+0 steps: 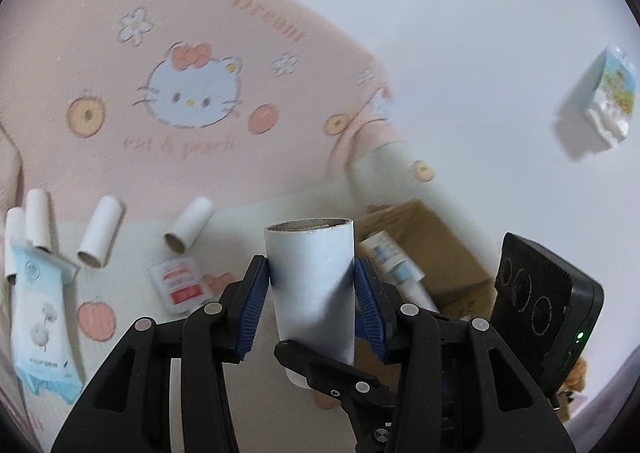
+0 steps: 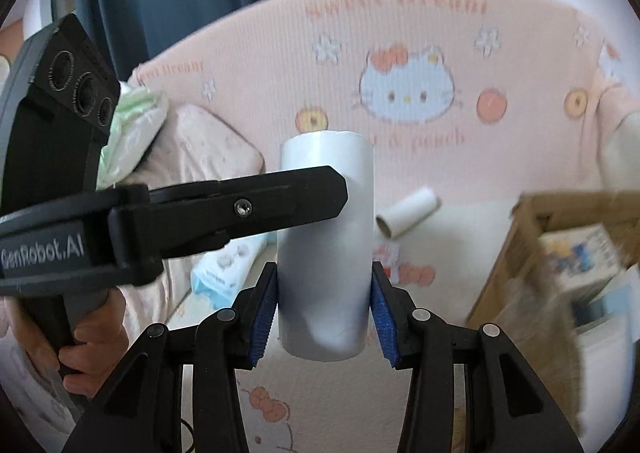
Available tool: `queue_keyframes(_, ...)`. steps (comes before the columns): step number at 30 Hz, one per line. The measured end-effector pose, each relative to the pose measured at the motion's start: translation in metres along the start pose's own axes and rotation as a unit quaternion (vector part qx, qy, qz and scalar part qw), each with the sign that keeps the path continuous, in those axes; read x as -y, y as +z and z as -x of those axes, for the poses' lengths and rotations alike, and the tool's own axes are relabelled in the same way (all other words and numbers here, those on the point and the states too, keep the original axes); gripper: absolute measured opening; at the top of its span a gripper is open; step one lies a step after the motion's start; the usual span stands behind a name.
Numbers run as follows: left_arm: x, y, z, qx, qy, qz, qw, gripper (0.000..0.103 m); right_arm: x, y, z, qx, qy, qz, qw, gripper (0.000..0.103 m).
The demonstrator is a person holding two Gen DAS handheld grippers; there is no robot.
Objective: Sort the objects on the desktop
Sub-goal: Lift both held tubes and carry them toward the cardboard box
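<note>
A white cardboard tube (image 1: 312, 285) stands upright in the air, held by both grippers at once. My left gripper (image 1: 311, 273) is shut on its upper part, blue pads (image 1: 256, 293) pressed on both sides. My right gripper (image 2: 323, 293) is shut on the same tube (image 2: 326, 253) lower down. The left gripper's finger (image 2: 248, 205) crosses in front of the tube in the right wrist view; the right gripper's finger (image 1: 320, 369) shows low in the left wrist view.
Several more white tubes (image 1: 100, 233) lie on the pink Hello Kitty blanket (image 1: 120, 133), with a blue tissue pack (image 1: 40, 313) and a red-white sachet (image 1: 180, 285). A cardboard box (image 1: 440, 253) with items stands to the right. A small packet (image 1: 604, 101) lies far right.
</note>
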State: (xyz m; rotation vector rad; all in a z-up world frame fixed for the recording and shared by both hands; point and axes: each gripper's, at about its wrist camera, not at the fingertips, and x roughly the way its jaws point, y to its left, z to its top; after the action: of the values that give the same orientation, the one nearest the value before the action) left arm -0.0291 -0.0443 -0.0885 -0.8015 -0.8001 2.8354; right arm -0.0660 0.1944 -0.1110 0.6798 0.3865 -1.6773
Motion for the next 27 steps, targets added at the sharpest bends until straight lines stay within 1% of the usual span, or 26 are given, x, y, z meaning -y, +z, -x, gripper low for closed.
queue_keyframes(2, 0.007, 0.009, -0.001, 0.000, -0.013, -0.003, 0.9999, 0.048, 0.000, 0.007, 0.009, 0.012, -0.006, 0.007, 1.000, 0.042)
queue_keyframes(6, 0.027, 0.033, -0.002, 0.001, -0.027, -0.029, 0.9992, 0.048, 0.010, 0.018, 0.032, 0.031, 0.005, 0.004, 0.999, 0.042)
queue_keyframes(11, 0.053, 0.060, -0.010, 0.008, -0.051, -0.053, 0.9973, 0.048, 0.026, 0.042, 0.056, 0.051, -0.022, 0.013, 0.998, 0.042)
queue_keyframes(15, 0.073, 0.083, -0.022, -0.001, -0.082, -0.063, 0.9946, 0.048, 0.038, 0.057, 0.074, 0.067, -0.053, 0.031, 0.996, 0.042)
queue_keyframes(19, 0.095, 0.098, -0.039, -0.020, -0.092, -0.093, 0.9912, 0.048, 0.051, 0.069, 0.088, 0.062, -0.079, 0.035, 0.994, 0.042)
queue_keyframes(22, 0.109, 0.106, -0.053, -0.037, -0.099, -0.102, 0.9892, 0.048, 0.062, 0.074, 0.094, 0.054, -0.089, 0.035, 0.994, 0.042)
queue_keyframes(25, 0.121, 0.118, -0.072, -0.068, -0.111, -0.092, 0.9871, 0.048, 0.078, 0.080, 0.098, 0.044, -0.089, 0.023, 0.995, 0.042)
queue_keyframes(27, 0.127, 0.126, -0.083, -0.082, -0.122, -0.089, 0.9851, 0.048, 0.089, 0.082, 0.105, 0.041, -0.092, 0.022, 0.995, 0.042)
